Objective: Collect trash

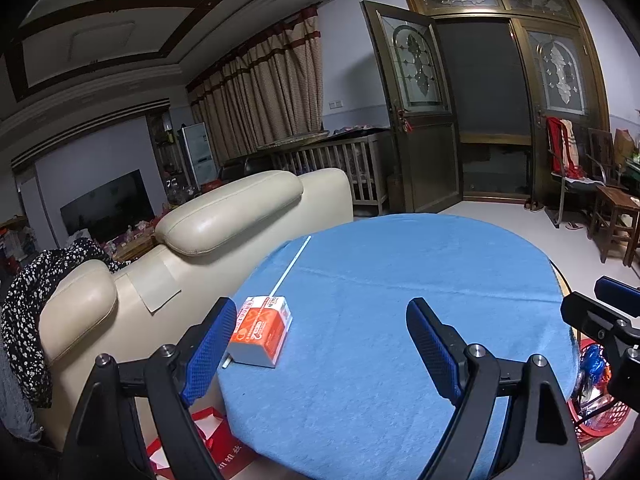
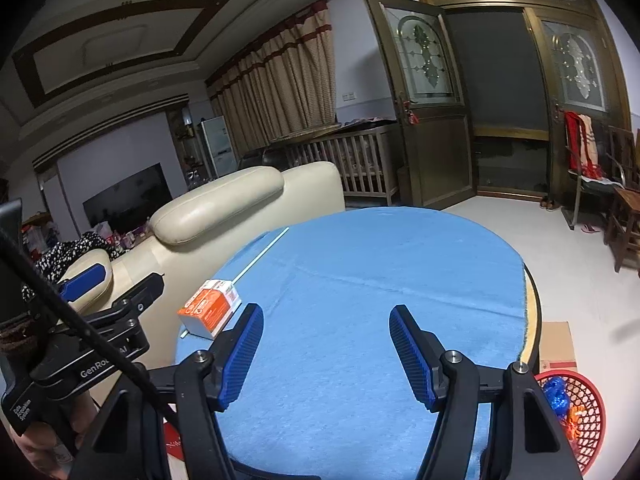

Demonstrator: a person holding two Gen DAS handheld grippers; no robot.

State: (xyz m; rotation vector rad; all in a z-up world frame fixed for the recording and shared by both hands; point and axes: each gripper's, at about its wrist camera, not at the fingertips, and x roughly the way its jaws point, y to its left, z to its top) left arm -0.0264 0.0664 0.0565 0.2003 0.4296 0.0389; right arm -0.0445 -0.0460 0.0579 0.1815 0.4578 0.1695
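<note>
An orange and white carton (image 1: 262, 330) lies on the blue cloth of the round table (image 1: 400, 280), near its left edge. A long thin white stick (image 1: 290, 266) runs from the carton toward the far left rim. My left gripper (image 1: 322, 330) is open and empty, its left finger just beside the carton. My right gripper (image 2: 326, 338) is open and empty over the table's near middle; the carton (image 2: 210, 308) sits left of its left finger, with the stick (image 2: 260, 254) beyond. A red mesh basket (image 2: 580, 420) holding blue and orange wrappers stands on the floor at the right.
A cream leather sofa (image 1: 200, 240) backs against the table's left side. A red box (image 1: 208, 440) lies on the floor below the table edge. A cardboard box (image 2: 558, 346) sits by the basket. Wooden chairs (image 1: 612, 216) stand at the right, and a glass door is beyond.
</note>
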